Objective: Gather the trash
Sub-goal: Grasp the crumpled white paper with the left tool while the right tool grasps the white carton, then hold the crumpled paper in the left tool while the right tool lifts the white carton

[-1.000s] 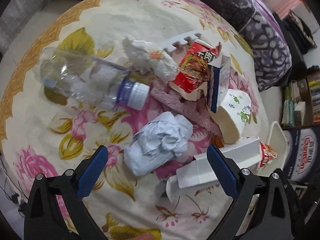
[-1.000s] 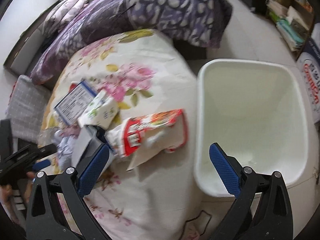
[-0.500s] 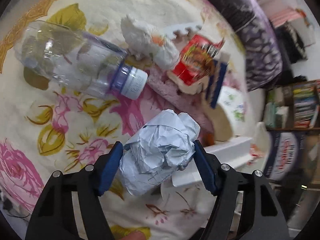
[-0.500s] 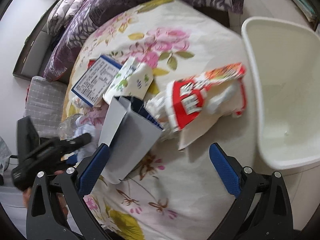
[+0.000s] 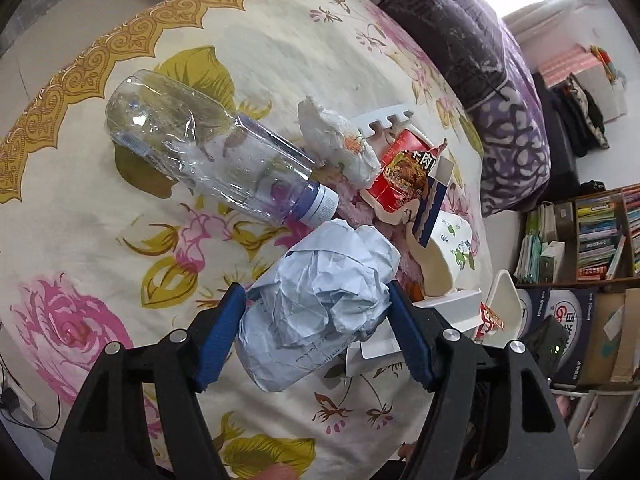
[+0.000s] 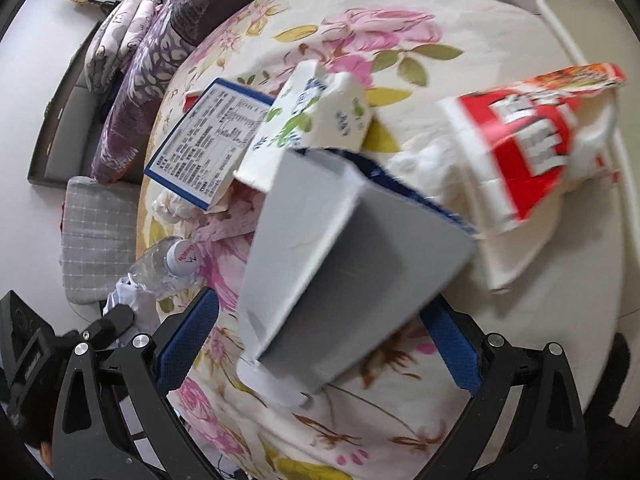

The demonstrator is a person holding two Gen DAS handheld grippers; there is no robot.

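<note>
The left tongs (image 5: 316, 336) are clenching a crumpled paper ball (image 5: 320, 300) over the floral bedspread (image 5: 280, 40). The right tongs (image 6: 316, 344) are standing released around a grey carton (image 6: 340, 272), which is hiding the bedspread beneath; motion blur is smearing the red wrapper (image 6: 532, 128).

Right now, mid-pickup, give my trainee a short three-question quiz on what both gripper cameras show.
1. True or false: the left gripper is clamped on the crumpled pale-blue paper ball.
2. What lies between the right gripper's fingers? A) clear plastic bottle B) grey open cardboard carton C) red snack packet
3. Fill in: the clear plastic bottle with the white cap lies on its ____ on the floral bedsheet.

Key:
1. True: both blue pads press the ball.
2. B: the grey open cardboard carton lies between them, not yet gripped.
3. side
</note>
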